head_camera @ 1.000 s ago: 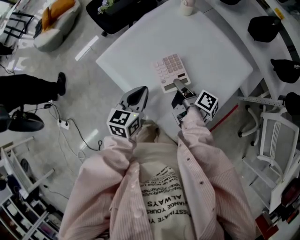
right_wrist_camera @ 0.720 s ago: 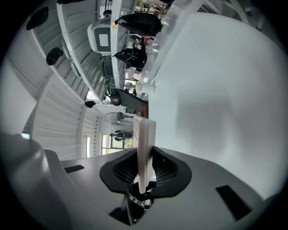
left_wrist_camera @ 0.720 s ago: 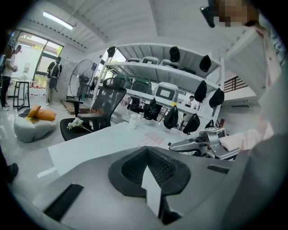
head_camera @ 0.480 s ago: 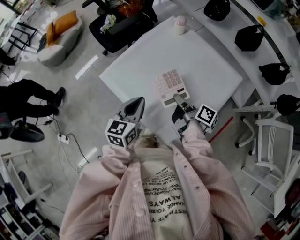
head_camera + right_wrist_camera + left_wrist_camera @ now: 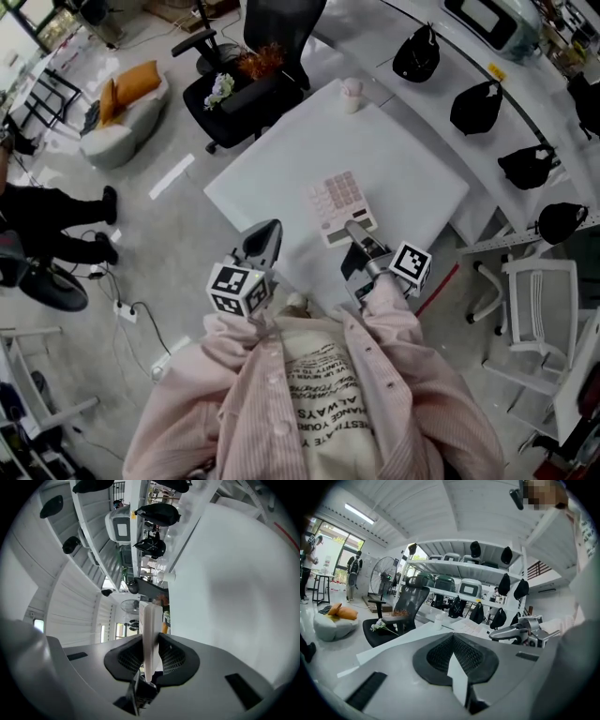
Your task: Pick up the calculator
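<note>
The pinkish calculator [image 5: 336, 205], keys up, is held by its near end over the near part of the white table [image 5: 412, 159]. My right gripper [image 5: 358, 228] is shut on it. In the right gripper view the calculator [image 5: 150, 623] shows edge-on as a pale slab between the dark pads of the right gripper [image 5: 151, 645]. My left gripper [image 5: 265, 234] hangs to the left of the table's near corner, jaws together, holding nothing. In the left gripper view the left gripper [image 5: 453, 649] points across the table, and the right gripper [image 5: 512, 632] shows at the right.
A small white cup [image 5: 352, 94] stands at the table's far corner. Beyond it is a black office chair [image 5: 258, 70] with flowers on its seat. Black caps [image 5: 473, 108] lie on the curved white desk to the right, and a white chair [image 5: 536, 305] stands near the right edge.
Both grippers have come up, the right one bringing the calculator with it. The table now looks smaller and farther below, and more of the room shows behind it.
</note>
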Demonstrator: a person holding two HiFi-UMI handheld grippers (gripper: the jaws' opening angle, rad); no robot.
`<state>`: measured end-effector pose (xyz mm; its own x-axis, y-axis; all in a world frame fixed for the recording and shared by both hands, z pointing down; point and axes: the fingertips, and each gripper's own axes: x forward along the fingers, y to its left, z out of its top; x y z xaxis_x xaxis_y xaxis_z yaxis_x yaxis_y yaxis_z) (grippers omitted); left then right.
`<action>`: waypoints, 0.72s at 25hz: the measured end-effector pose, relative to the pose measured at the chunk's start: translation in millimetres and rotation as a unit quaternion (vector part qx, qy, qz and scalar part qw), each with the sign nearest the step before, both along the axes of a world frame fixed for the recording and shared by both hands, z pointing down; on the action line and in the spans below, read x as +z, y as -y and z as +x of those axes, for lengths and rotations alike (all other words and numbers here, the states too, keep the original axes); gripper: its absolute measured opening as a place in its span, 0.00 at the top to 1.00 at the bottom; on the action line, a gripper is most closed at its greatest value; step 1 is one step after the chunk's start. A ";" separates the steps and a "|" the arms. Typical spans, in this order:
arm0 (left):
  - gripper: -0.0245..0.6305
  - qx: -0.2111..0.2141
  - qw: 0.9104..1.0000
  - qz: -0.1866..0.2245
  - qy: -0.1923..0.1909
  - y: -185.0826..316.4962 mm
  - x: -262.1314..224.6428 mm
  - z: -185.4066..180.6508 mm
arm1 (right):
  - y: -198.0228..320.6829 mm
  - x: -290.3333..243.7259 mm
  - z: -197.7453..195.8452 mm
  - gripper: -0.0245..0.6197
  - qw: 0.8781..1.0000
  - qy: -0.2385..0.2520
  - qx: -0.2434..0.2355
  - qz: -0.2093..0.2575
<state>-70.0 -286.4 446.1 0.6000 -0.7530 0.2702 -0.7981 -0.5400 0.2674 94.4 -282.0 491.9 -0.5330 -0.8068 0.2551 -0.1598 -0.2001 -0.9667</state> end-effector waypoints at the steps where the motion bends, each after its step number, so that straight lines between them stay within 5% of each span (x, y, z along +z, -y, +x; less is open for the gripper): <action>1: 0.96 -0.001 1.000 0.004 0.000 0.9 -3.1 -2.3 | -0.3 -4.3 0.5 0.86 1.000 0.003 0.004 0.004; 18: 0.96 -0.010 0.997 0.082 -0.005 2.2 -59.1 -30.7 | -1.0 -69.9 11.4 0.86 0.995 0.053 0.057 0.056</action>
